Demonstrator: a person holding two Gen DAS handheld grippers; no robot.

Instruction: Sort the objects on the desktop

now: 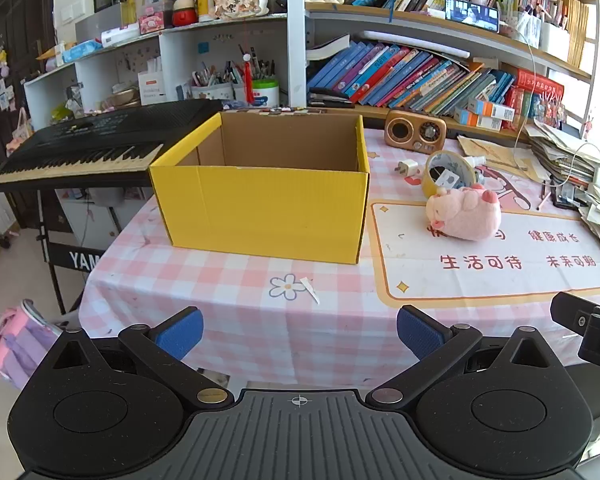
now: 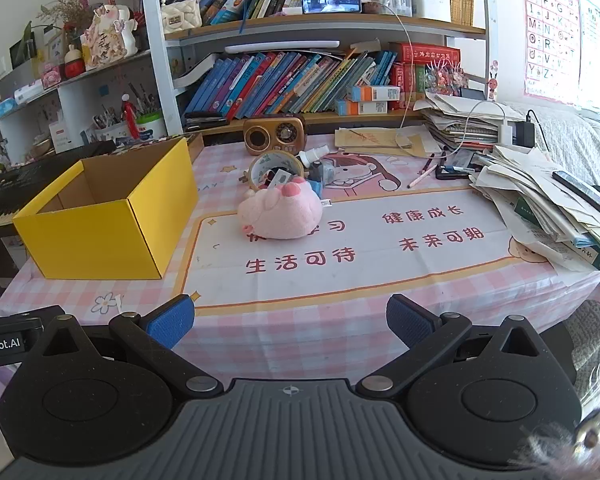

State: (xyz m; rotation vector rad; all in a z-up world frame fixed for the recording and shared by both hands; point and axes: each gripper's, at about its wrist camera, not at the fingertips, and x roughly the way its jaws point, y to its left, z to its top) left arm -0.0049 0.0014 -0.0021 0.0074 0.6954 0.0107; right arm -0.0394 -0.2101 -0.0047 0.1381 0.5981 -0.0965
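Observation:
An open yellow cardboard box (image 1: 264, 208) (image 2: 100, 224) stands on the pink checked tablecloth, and what shows of its inside is bare. To its right a pink plush pig (image 1: 464, 214) (image 2: 280, 214) lies on a white printed mat. Behind the pig sit a roll of tape (image 1: 446, 172) (image 2: 274, 168), a white charger plug (image 1: 406, 168) and a small spray bottle (image 2: 314, 154). My left gripper (image 1: 300, 330) hangs open over the table's near edge, in front of the box. My right gripper (image 2: 290, 318) is open too, short of the mat, nothing between its fingers.
A brown retro radio (image 1: 415, 131) (image 2: 274, 134) stands at the back by the bookshelf. Piled papers (image 2: 552, 200) and cables crowd the right side. A black keyboard (image 1: 84, 148) on its stand sits left of the table. A pink backpack (image 1: 18, 342) lies on the floor.

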